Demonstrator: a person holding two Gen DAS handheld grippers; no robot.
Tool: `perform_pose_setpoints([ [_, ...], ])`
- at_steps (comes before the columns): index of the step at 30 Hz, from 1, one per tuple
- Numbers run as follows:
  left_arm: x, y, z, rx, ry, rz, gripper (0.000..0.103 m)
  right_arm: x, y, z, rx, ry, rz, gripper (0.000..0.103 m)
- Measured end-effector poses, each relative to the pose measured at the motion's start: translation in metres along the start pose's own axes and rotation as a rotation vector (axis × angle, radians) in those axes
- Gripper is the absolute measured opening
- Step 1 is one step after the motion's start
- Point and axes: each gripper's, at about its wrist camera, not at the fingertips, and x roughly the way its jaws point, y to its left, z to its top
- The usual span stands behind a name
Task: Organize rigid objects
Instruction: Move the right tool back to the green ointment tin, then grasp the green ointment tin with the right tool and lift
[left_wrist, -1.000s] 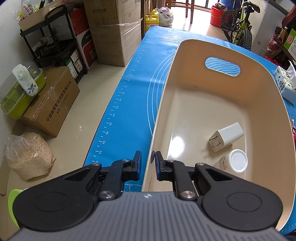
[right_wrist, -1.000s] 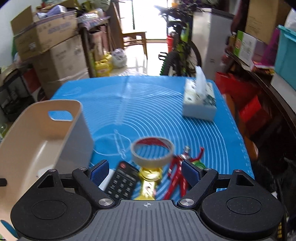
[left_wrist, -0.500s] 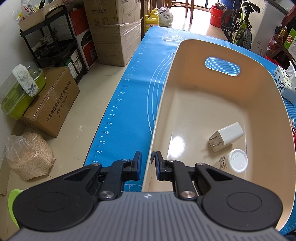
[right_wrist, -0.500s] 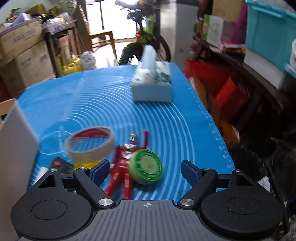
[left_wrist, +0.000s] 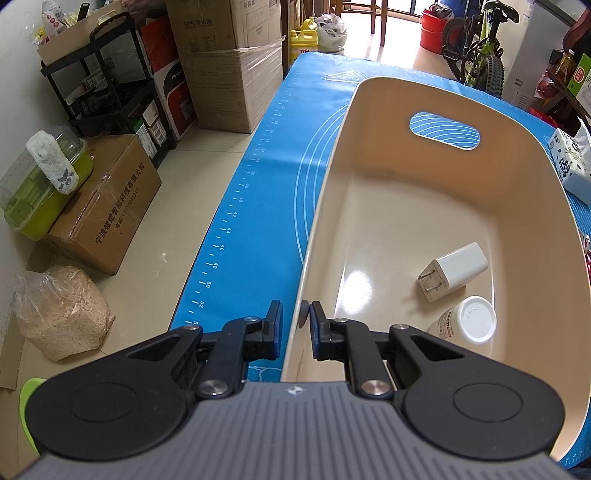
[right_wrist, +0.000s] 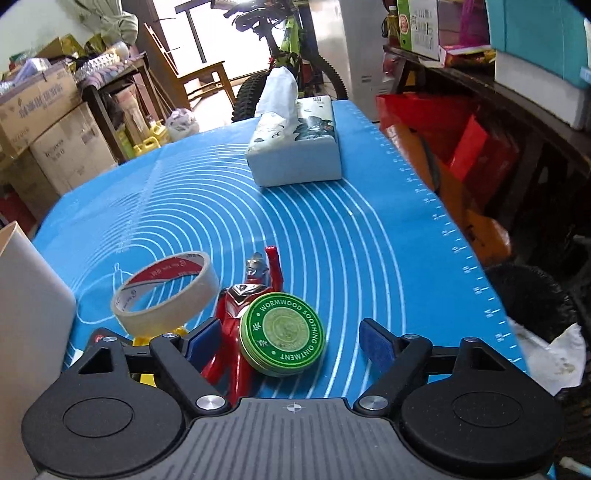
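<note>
Green ointment tin (right_wrist: 282, 334): on blue mat (right_wrist: 332, 229) over bench, just ahead of right gripper (right_wrist: 284, 338), leaning on red toy figure (right_wrist: 247, 295). Likely light, rigid, smooth metal, slippery; best grip across round rim. Tape roll (right_wrist: 164, 291) beside figure.

Right gripper: wide open, jaws just been closing slightly, tin between pads, untouched.

Left gripper (left_wrist: 293, 325): nearly closed, pinching wall of beige bin (left_wrist: 524, 177); charger (left_wrist: 454, 269) and white bottle (left_wrist: 469, 321) inside.

Glossy smooth plastic bin (left_wrist: 424, 206); shiny, probably metal, ointment tin (right_wrist: 282, 334); matt paper tape roll (right_wrist: 164, 295); smooth rubbery-looking blue mat (right_wrist: 332, 229).
</note>
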Motion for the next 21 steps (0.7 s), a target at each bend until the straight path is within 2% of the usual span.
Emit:
perform_pose_setpoints([
  [6, 0.0, 0.0, 0.0, 0.0, 0.0, -0.001, 0.019, 0.005, -0.003, 0.0, 0.062, 0.003, 0.069, 0.071],
  [9, 0.0, 0.0, 0.0, 0.0, 0.0, 0.0, 0.019, 0.004, -0.005, -0.001, 0.086, 0.002, 0.091, 0.062],
  [10, 0.0, 0.001, 0.0, 0.001, 0.0, 0.0, 0.019, 0.004, -0.005, -0.001, 0.096, 0.0, 0.101, 0.056],
  [21, 0.0, 0.0, 0.0, 0.0, 0.0, -0.001, 0.019, -0.013, 0.003, -0.003, 0.075, -0.04, 0.057, 0.055],
])
